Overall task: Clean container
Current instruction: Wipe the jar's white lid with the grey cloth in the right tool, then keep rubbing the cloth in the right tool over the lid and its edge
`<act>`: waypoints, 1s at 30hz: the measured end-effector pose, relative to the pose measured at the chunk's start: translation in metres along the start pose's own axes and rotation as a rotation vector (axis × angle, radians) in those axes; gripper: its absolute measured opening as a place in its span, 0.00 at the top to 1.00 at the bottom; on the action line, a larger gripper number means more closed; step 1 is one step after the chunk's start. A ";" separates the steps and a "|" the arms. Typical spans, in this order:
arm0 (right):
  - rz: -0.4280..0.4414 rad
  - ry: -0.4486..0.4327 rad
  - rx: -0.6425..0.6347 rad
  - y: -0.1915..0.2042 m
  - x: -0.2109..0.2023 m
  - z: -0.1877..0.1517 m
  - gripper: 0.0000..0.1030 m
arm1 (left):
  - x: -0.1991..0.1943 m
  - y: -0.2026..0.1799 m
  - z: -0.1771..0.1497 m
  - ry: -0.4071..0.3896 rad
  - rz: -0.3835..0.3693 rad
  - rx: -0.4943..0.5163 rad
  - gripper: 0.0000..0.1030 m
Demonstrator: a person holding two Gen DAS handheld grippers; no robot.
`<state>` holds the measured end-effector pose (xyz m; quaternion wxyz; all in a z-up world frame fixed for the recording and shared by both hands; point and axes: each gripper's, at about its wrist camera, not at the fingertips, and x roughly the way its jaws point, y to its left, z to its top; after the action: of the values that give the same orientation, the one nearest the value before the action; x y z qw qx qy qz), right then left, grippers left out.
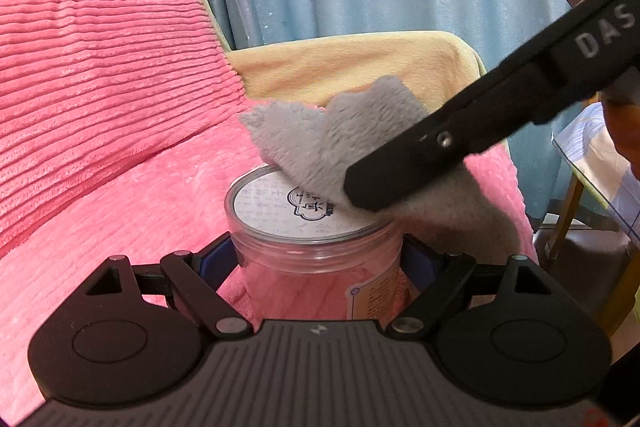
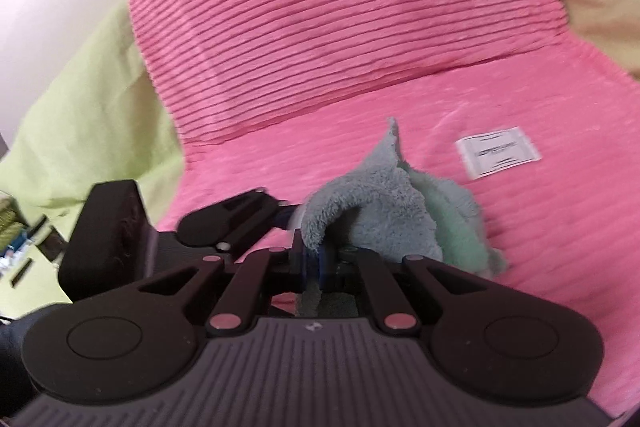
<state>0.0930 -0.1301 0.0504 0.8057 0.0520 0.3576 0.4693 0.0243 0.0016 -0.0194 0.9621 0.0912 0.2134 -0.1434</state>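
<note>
A pink ribbed blanket (image 1: 100,75) covered the seat. On it stood the clear plastic container (image 1: 316,259), lid on, gripped at both sides by the left gripper (image 1: 318,259) — jaws pressed against its wall. The right gripper (image 2: 314,263) pinched a grey fleecy cloth (image 1: 340,139) that touched the lid (image 1: 288,207). A small white packet (image 2: 498,151) lay apart on the blanket.
</note>
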 end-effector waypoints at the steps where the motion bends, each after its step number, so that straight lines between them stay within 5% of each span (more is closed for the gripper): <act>1: -0.012 -0.005 -0.001 0.000 0.001 0.001 0.97 | 0.000 0.000 0.000 0.000 0.002 0.001 0.17; 20: -0.232 -0.092 -0.023 -0.003 0.023 0.018 0.98 | 0.001 -0.005 0.003 0.003 0.012 -0.010 0.17; 30: -0.172 -0.034 -0.053 -0.001 0.005 0.007 0.97 | 0.001 0.001 0.004 0.003 0.005 -0.004 0.17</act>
<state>0.1000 -0.1252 0.0526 0.8501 0.0075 0.3344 0.4068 0.0273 0.0016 -0.0160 0.9622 0.0901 0.2152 -0.1405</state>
